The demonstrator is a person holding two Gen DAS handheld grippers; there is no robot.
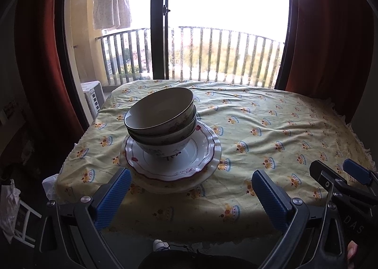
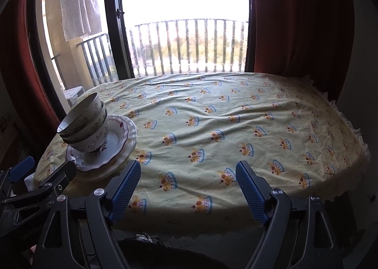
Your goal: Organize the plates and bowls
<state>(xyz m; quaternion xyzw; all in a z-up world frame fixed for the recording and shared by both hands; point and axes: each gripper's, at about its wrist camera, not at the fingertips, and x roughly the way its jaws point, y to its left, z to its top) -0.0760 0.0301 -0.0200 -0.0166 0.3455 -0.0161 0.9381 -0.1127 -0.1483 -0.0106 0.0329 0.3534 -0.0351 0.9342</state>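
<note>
1. 3 nested white floral ceramic bowls [image 1: 160, 122] are sitting, tilted, on stacked scalloped white plates with red-rimmed edges [image 1: 200, 162] near the left end of the yellow crown-patterned tablecloth [image 2: 236, 127].
2. The left gripper [image 1: 191, 188] is hanging spread and empty just before the plates.
3. The right gripper [image 2: 187, 179] is hanging spread wide over bare cloth, holding nothing.
</note>
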